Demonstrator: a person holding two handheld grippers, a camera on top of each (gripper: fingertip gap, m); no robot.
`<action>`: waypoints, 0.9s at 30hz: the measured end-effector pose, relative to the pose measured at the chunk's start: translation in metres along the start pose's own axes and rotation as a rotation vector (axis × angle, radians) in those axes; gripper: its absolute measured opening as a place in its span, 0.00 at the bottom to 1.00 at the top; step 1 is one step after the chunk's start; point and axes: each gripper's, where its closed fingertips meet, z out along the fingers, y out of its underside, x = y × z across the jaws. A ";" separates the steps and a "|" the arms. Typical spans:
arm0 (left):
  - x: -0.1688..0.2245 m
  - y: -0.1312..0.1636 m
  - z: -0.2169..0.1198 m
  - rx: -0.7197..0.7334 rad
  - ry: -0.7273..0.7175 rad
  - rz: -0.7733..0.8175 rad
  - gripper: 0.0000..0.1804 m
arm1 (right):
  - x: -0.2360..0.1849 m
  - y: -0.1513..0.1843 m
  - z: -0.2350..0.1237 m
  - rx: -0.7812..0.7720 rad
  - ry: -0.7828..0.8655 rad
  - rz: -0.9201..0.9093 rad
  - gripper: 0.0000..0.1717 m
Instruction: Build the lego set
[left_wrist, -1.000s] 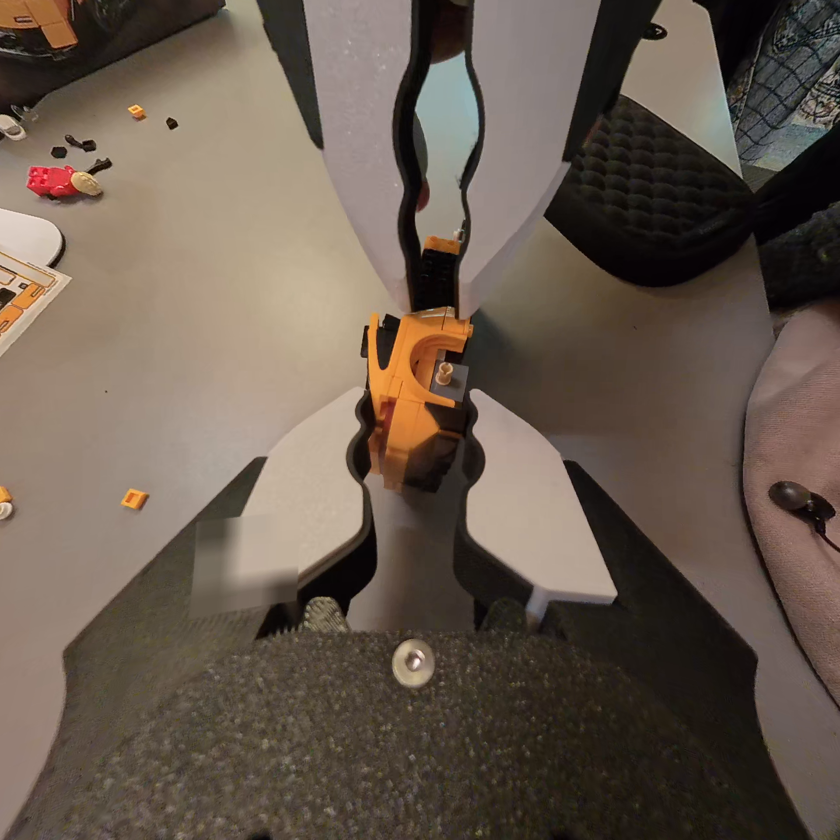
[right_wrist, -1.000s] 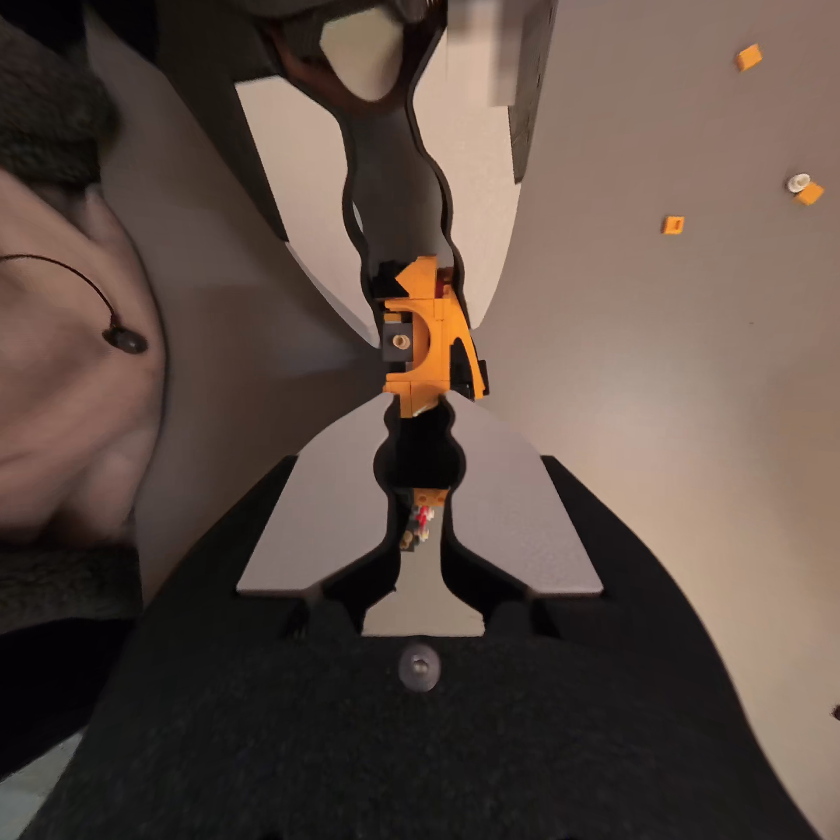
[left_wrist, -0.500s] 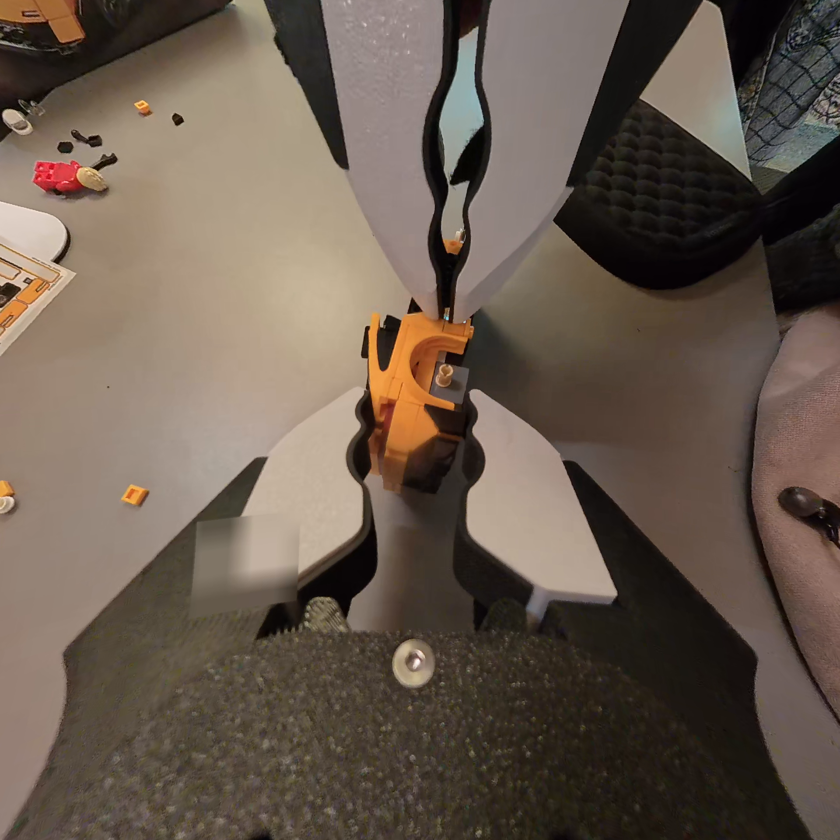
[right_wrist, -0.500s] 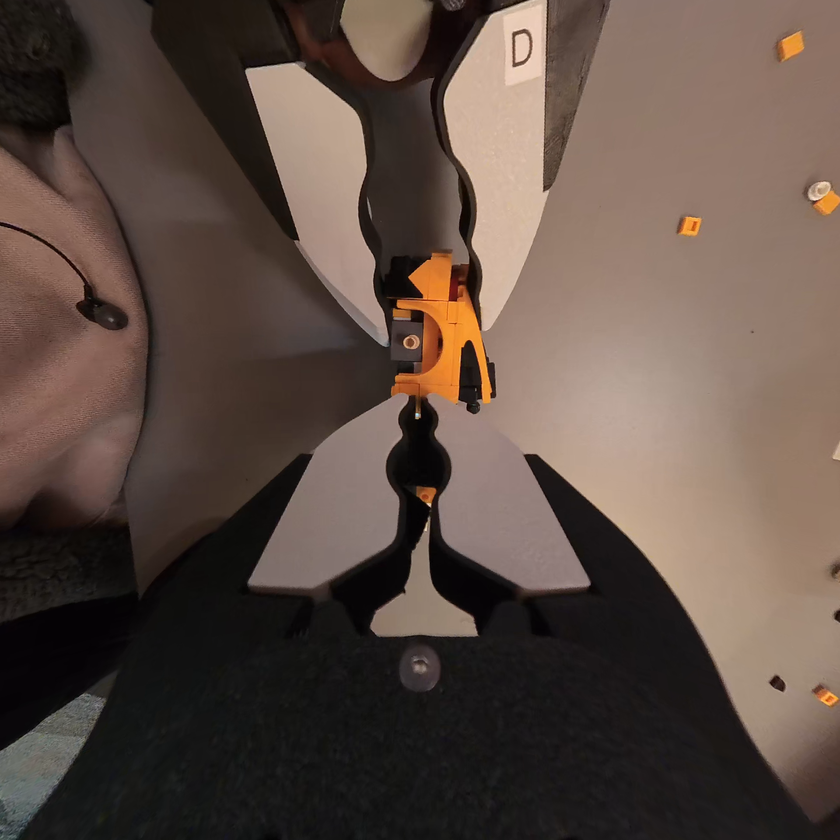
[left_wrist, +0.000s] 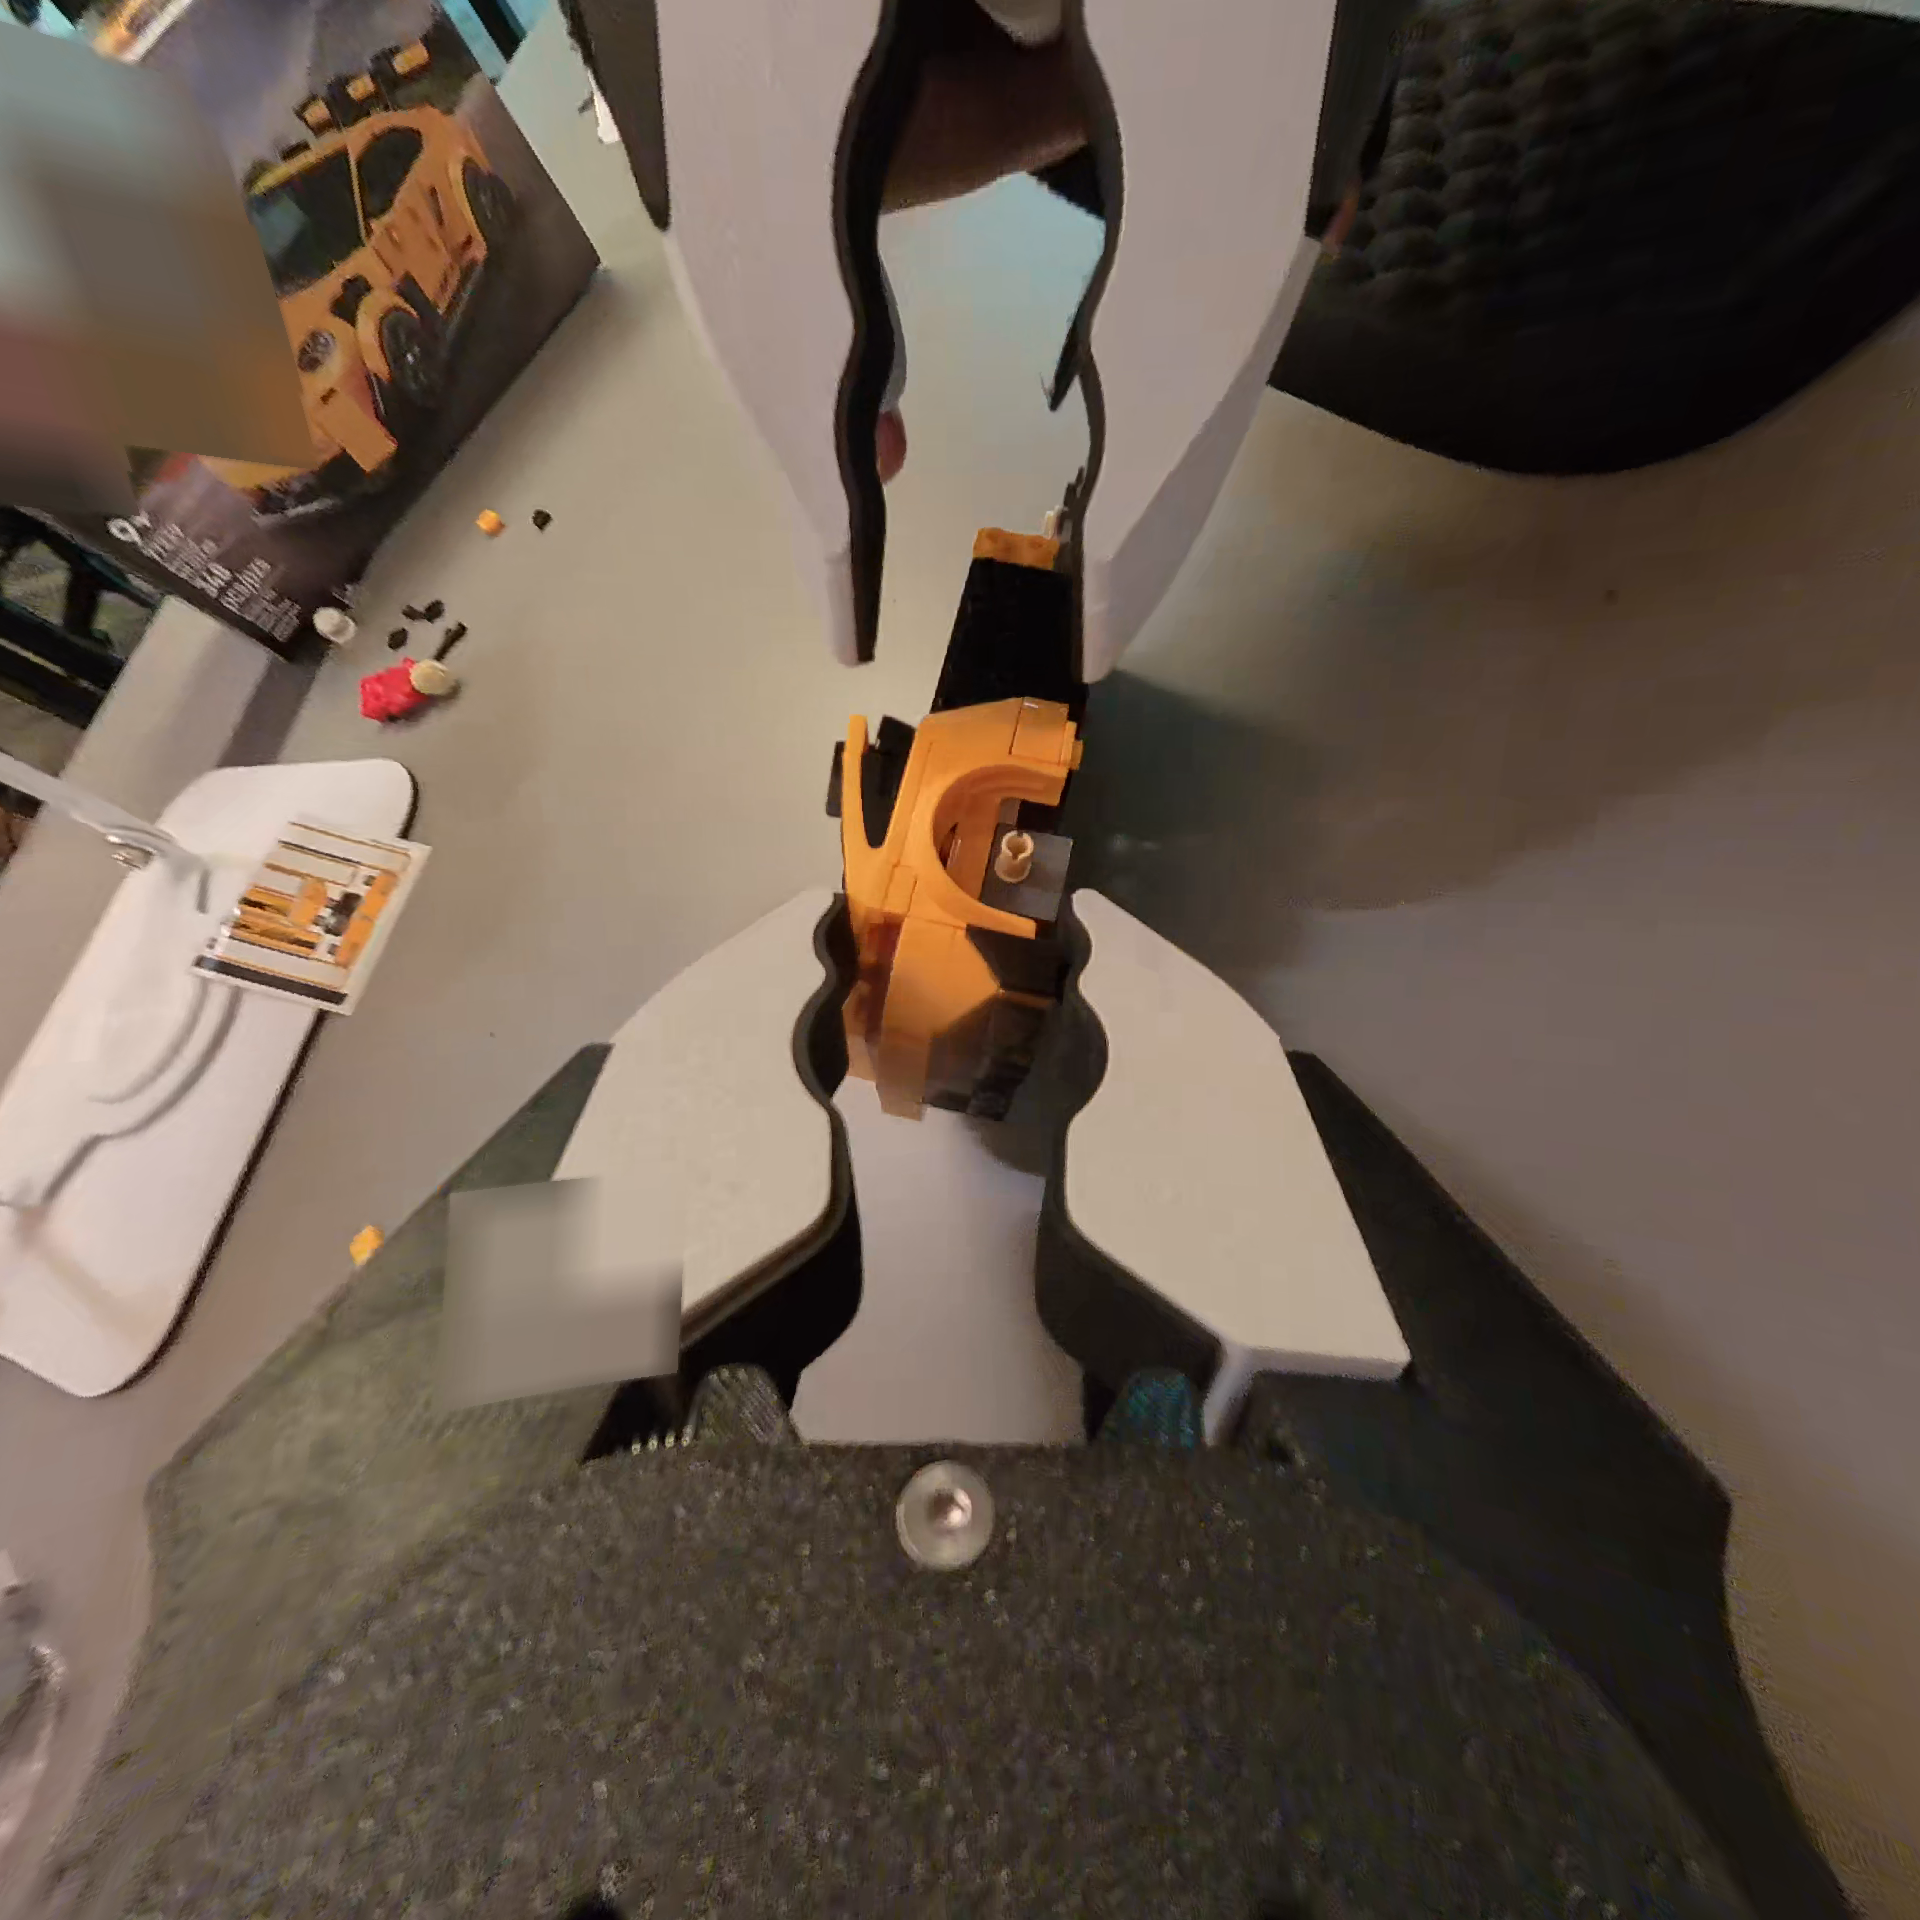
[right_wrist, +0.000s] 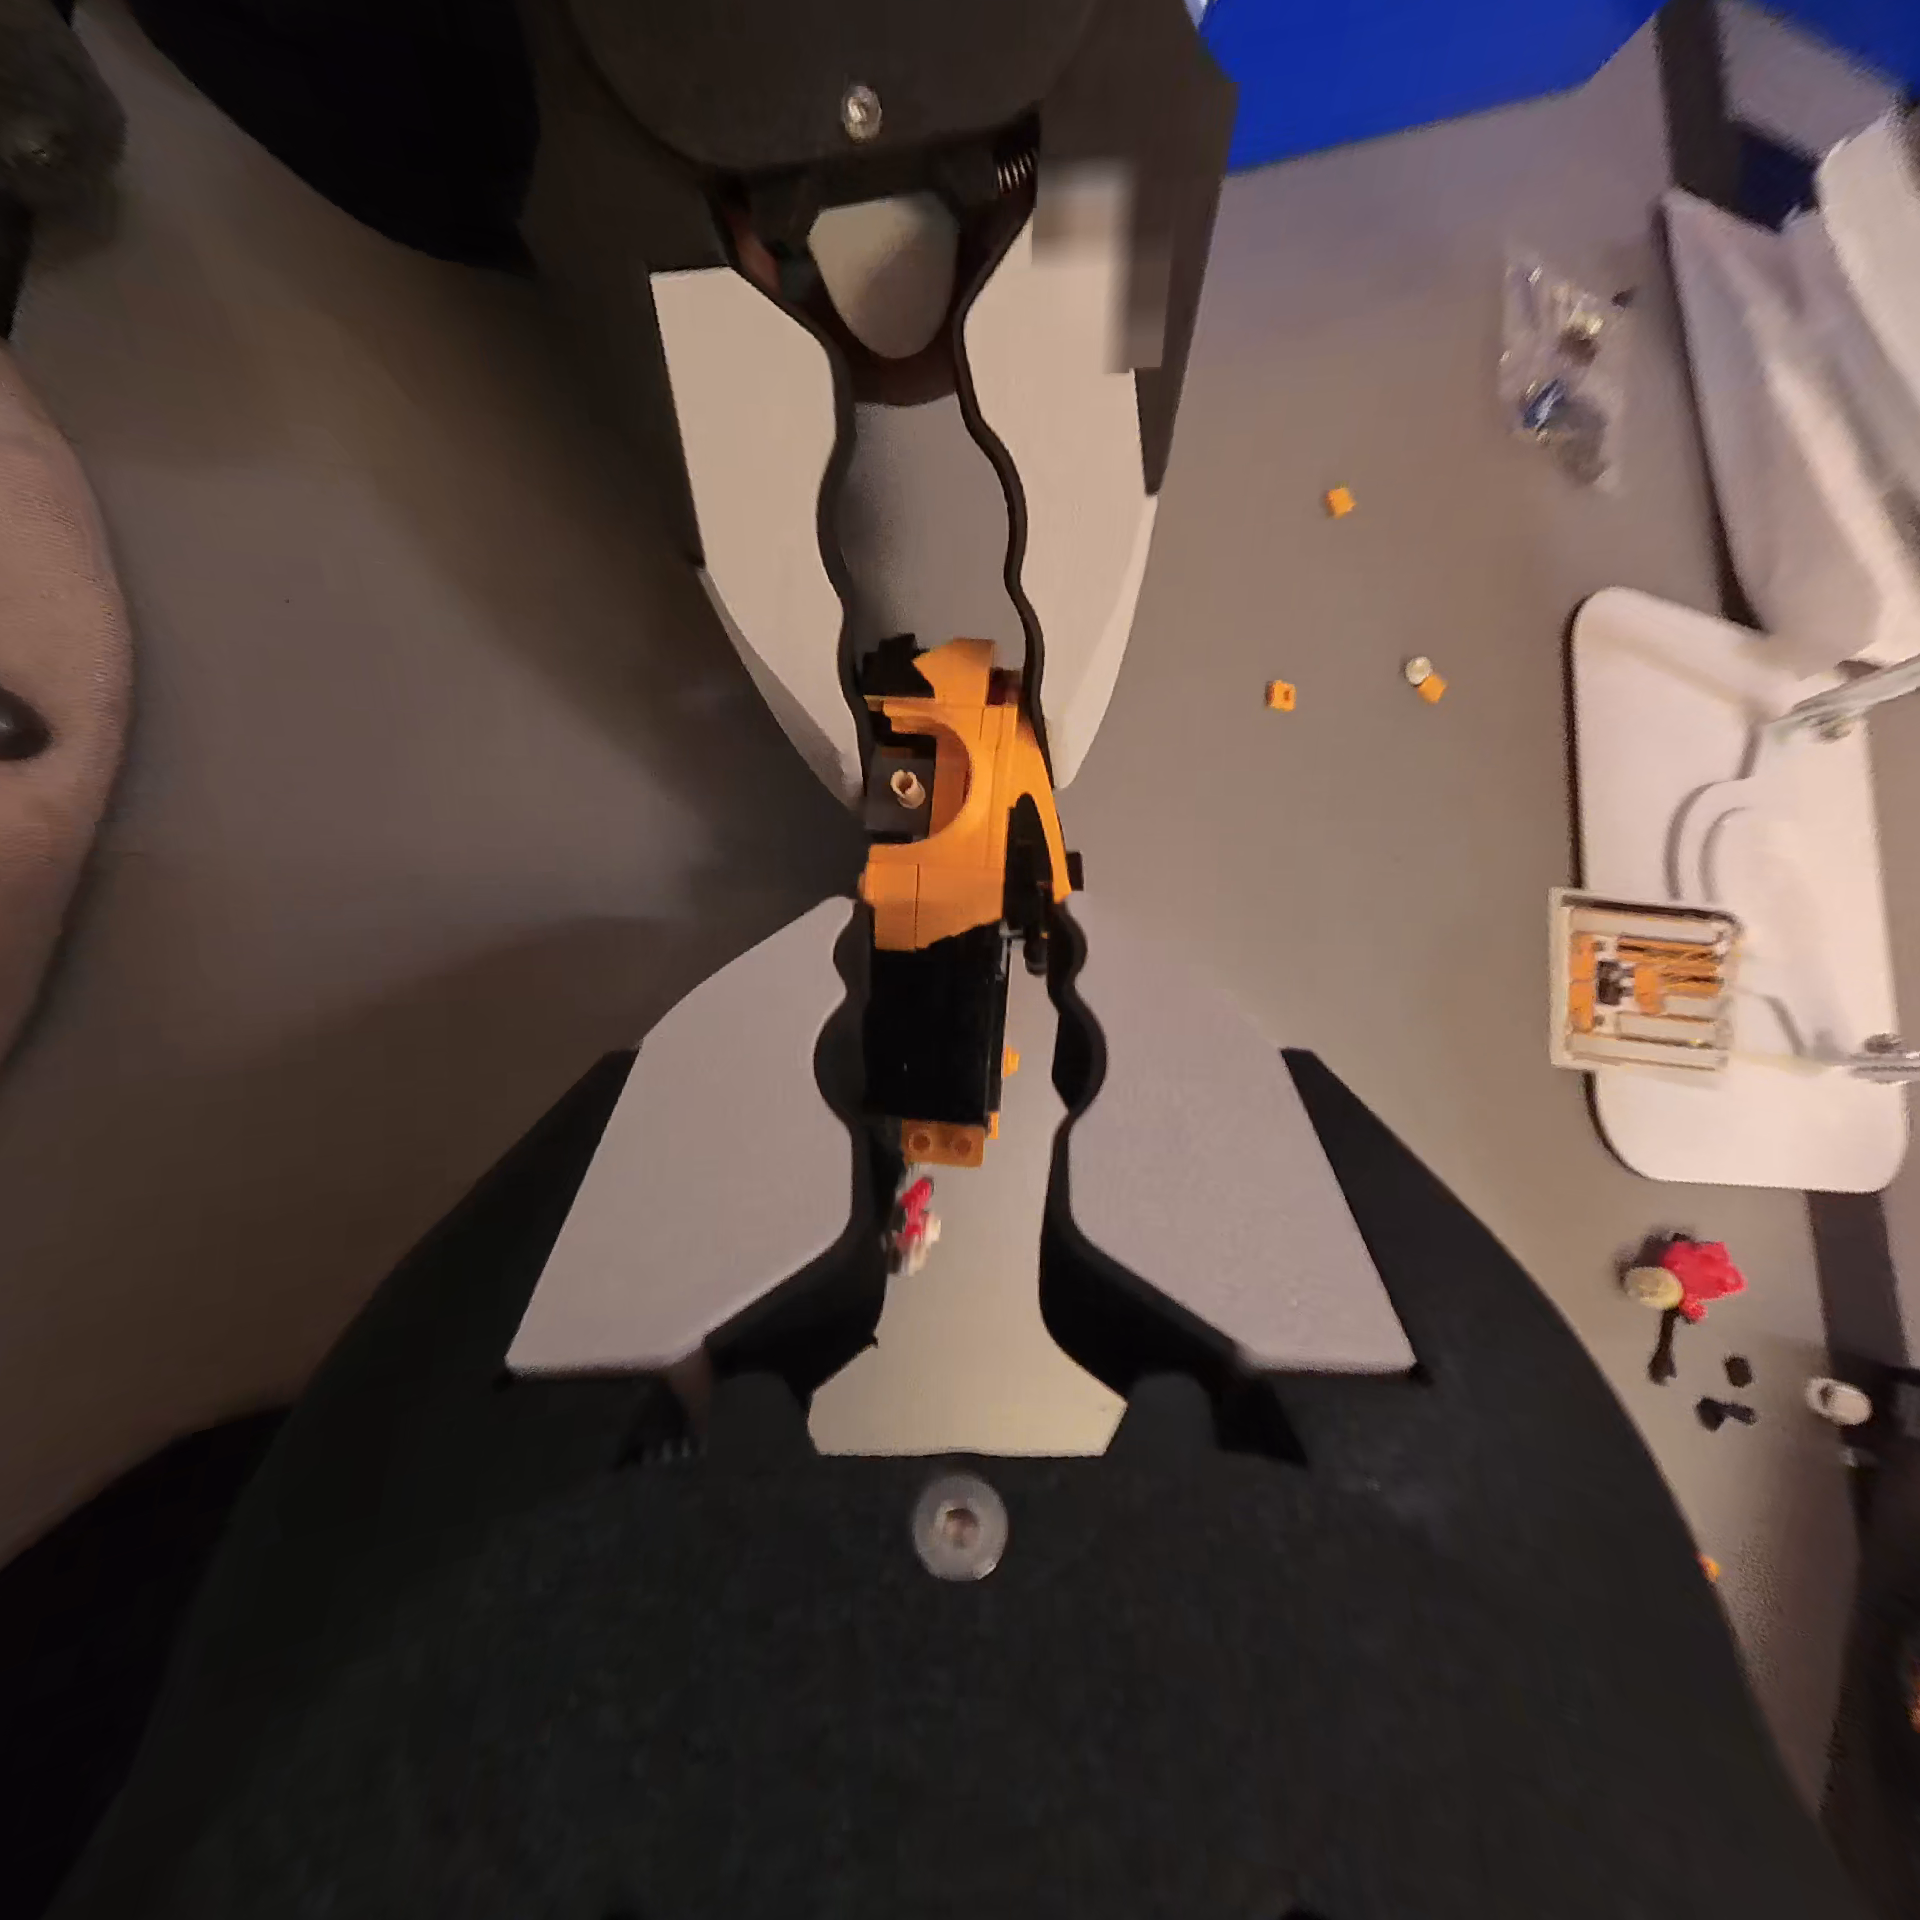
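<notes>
Grey counter w/ scattered bits: we see a toy-car box only in left view. Left hand-held gripper clamps the orange-black brick car piece; right hand-held gripper is open around its black end, right pad apart.

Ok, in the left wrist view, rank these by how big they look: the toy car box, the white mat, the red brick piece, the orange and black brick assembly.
1. white mat and toy car box: similar, both cut off, unsure
2. orange and black brick assembly, though it is nearest the camera
3. red brick piece
</notes>
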 end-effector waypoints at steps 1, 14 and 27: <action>0.000 0.000 0.001 0.000 -0.011 0.021 0.20 | -0.002 -0.002 0.001 0.017 0.013 -0.018 0.18; 0.000 0.000 0.003 0.010 -0.081 0.183 0.20 | -0.008 0.018 0.004 0.003 0.228 -0.141 0.23; 0.003 0.002 -0.001 0.049 -0.004 0.101 0.29 | 0.003 0.044 0.009 -0.143 0.533 -0.206 0.18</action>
